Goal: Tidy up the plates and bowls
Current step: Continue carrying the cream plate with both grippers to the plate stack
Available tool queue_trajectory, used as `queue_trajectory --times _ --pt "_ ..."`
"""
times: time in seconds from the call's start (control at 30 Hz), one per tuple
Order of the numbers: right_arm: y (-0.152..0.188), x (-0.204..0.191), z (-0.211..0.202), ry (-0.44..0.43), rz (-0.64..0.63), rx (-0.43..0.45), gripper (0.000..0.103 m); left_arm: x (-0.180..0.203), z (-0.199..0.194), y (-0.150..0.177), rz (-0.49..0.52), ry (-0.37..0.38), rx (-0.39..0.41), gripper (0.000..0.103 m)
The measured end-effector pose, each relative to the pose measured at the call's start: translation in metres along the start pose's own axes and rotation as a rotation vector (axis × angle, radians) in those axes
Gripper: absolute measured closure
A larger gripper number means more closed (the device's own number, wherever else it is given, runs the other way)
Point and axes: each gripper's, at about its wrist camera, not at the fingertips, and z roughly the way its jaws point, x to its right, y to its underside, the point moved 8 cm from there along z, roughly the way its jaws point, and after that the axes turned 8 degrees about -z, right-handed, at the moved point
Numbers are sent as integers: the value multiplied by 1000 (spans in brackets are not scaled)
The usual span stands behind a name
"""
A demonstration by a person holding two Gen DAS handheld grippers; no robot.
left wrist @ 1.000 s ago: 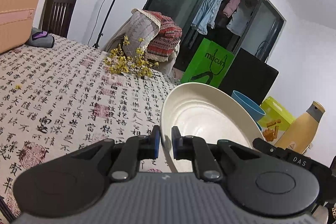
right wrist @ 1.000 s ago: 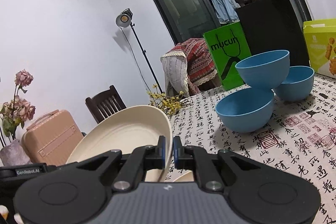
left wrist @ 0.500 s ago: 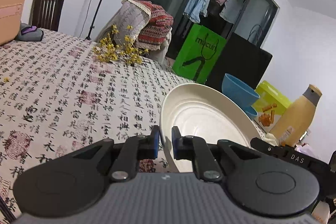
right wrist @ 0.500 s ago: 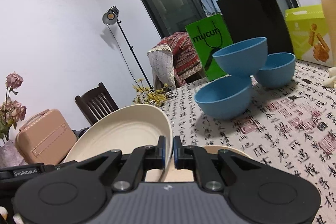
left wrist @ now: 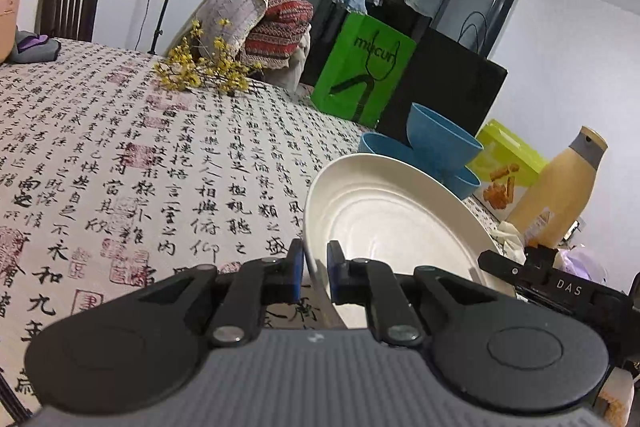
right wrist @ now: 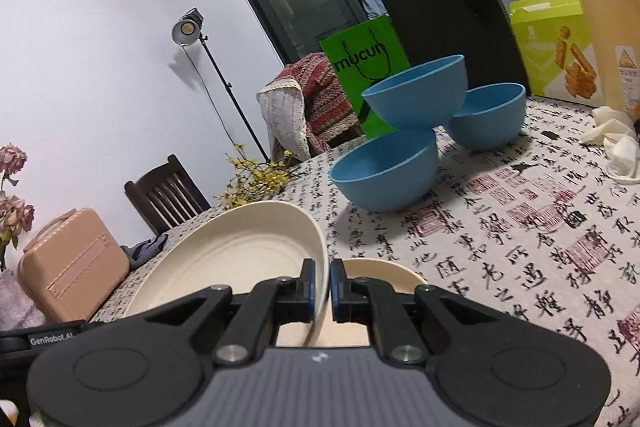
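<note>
Smooth cream plate (left wrist: 384, 223), round with faint concentric ridges in its well, tilted on edge at lower centre of the left wrist view. Left tongs (left wrist: 315, 277) nearly closed, blue pads pinching the plate's near rim. Same plate (right wrist: 236, 259) at lower left of the right wrist view, right tongs (right wrist: 321, 291) clamped on its opposite rim, gap only rim-wide. Second cream plate (right wrist: 384, 273) just beyond those tongs, low against the table (right wrist: 520, 247), mostly hidden behind the fingers. Cloth over the table printed with black calligraphy and red seals.

Three matte blue bowls (right wrist: 416, 91) at upper centre right, nothing seen inside: one perched tilted on the rims of the other two. In the left view, bowls (left wrist: 440, 141) partly hidden behind the plate.

Tan bottle (left wrist: 556, 187) with grey cap at right, cut off at top in the right view. Green bag (left wrist: 362, 69), yellow flower sprig (left wrist: 204, 71), peach case (right wrist: 72, 263) around the far edges.
</note>
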Motion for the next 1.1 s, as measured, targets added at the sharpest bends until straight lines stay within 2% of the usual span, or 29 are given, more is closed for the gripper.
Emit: queue_trajectory --times 0.63,0.87,1.1 --pt "14 32 -2 60 -2 -53 95 14 26 25 35 -23 -74 91" --pt "16 37 -4 77 -27 -58 96 22 33 34 87 -57 -82 91" --pt "22 38 1 96 -85 -71 95 31 35 38 149 -106 -53 91"
